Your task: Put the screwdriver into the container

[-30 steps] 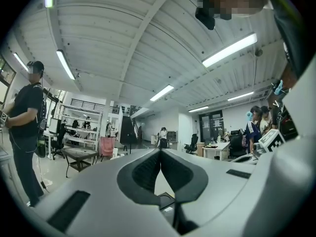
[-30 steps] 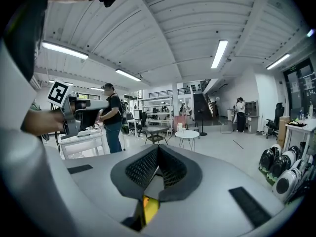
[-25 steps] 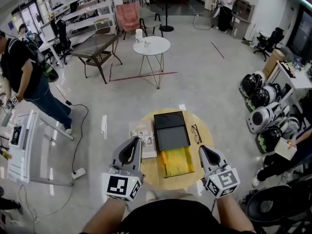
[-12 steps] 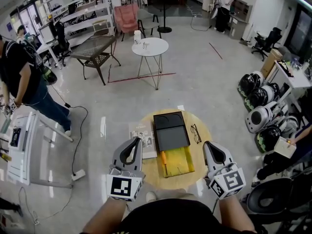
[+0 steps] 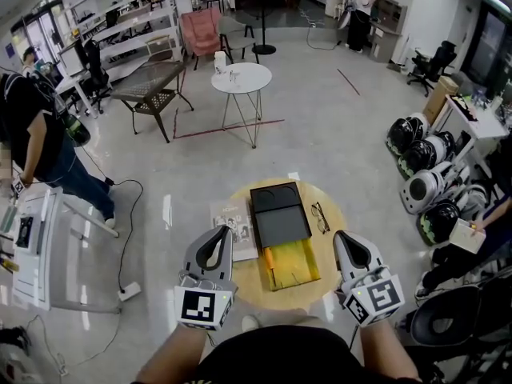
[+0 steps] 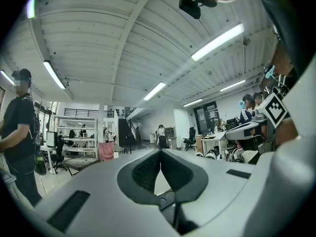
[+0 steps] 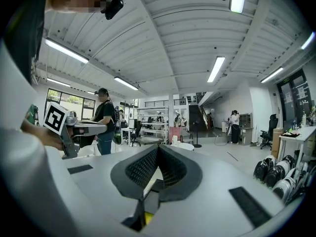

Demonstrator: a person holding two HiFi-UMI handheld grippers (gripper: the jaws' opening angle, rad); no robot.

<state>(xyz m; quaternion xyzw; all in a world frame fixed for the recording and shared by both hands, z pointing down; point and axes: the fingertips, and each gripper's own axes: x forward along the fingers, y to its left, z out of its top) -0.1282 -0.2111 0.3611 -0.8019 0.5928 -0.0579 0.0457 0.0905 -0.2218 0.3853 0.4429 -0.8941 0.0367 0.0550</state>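
Note:
A black container (image 5: 276,213) stands on the round wooden table (image 5: 336,224), with its yellow tray (image 5: 298,265) pulled out toward me. An orange-handled screwdriver (image 5: 270,260) lies inside the tray along its left side. My left gripper (image 5: 222,233) hovers left of the tray, shut and empty. My right gripper (image 5: 341,238) hovers right of the tray, also shut with nothing in it. In the left gripper view the left gripper (image 6: 160,152) points level across the room, pads together. In the right gripper view the right gripper (image 7: 158,148) does the same.
A booklet (image 5: 234,224) lies left of the container and a pair of glasses (image 5: 322,217) to its right. Beyond stand a small white round table (image 5: 245,77) and a dark bench (image 5: 152,82). Helmets (image 5: 424,189) lie at the right; a person (image 5: 36,138) stands at the left.
My right gripper has risen a little beside the tray. The left gripper has stayed in place. Both stay shut, and the screwdriver has not moved.

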